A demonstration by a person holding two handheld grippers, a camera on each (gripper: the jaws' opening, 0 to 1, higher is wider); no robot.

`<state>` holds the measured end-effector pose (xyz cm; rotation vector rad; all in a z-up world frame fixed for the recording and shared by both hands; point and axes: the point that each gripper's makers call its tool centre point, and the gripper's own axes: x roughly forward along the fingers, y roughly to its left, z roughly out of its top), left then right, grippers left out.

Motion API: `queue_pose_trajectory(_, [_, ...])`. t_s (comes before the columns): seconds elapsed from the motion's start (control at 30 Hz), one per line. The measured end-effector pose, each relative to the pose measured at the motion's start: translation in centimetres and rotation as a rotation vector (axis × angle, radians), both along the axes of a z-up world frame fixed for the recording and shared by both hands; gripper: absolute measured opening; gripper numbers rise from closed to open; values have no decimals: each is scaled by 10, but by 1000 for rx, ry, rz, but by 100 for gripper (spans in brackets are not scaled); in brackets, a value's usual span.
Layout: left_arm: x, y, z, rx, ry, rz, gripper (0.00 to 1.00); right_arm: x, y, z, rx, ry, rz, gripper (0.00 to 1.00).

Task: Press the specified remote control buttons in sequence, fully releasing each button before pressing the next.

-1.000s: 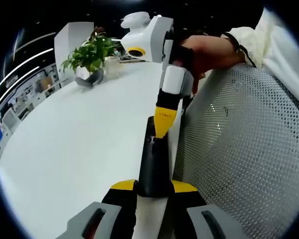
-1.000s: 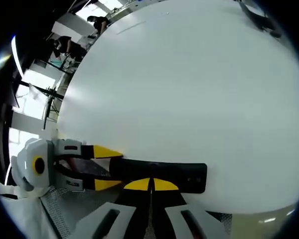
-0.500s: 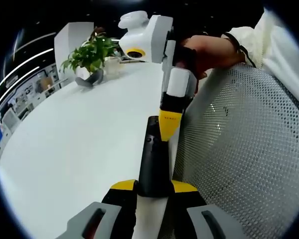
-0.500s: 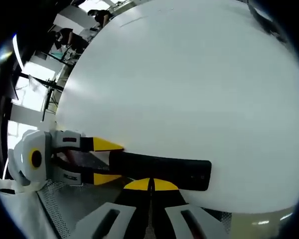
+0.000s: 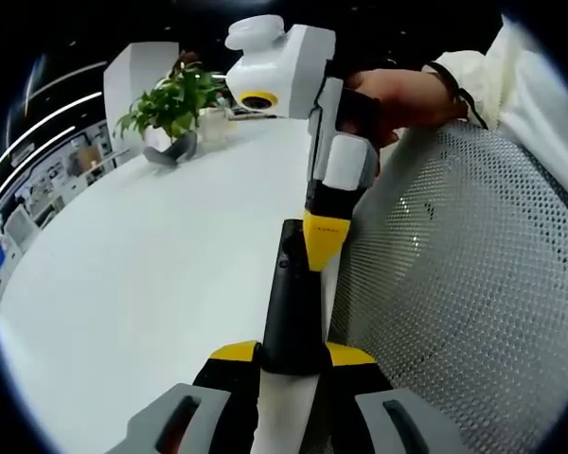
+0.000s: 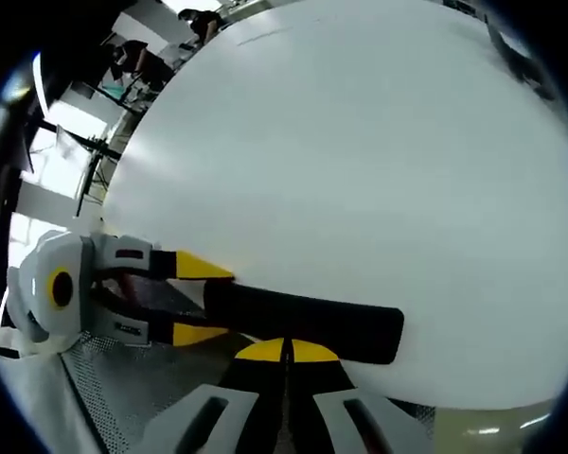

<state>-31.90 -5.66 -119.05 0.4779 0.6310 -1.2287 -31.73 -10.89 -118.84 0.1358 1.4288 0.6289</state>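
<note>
We've got the white table (image 5: 151, 274) with a plant (image 5: 170, 109) at its far end, well away from the remote (image 5: 292, 303). The remote sticks out over the table's near edge, our left gripper (image 5: 292, 355) clamped on its near end. Our right gripper (image 5: 324, 248), jaws pinched together, hangs at its buttons. Looks mid-sequence; next we'd press down, then lift clear.

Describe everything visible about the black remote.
The remote is a long, slim black bar, plastic by its look, with small buttons faintly showing near its far end. It lies along the edge of the white table, beside a mesh chair back. The left gripper clamps its near end between yellow-tipped jaws. The right gripper, jaws together, points its tip down at the far end's face; actual contact is unclear.
</note>
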Motion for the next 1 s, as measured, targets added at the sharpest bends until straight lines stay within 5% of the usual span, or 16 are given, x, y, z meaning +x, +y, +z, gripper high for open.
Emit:
queue_pose_trajectory(0.43, [-1, 0, 0, 1, -4, -5, 25, 0, 2, 2, 34, 42, -49, 0])
queue_pose_trajectory(0.67, [-1, 0, 0, 1, -7, -10, 25, 6, 12, 10, 113, 11, -58, 0])
queue_pose_trajectory(1.0, [0, 0, 0, 2, -8, -11, 25, 12, 15, 6, 106, -21, -28, 0])
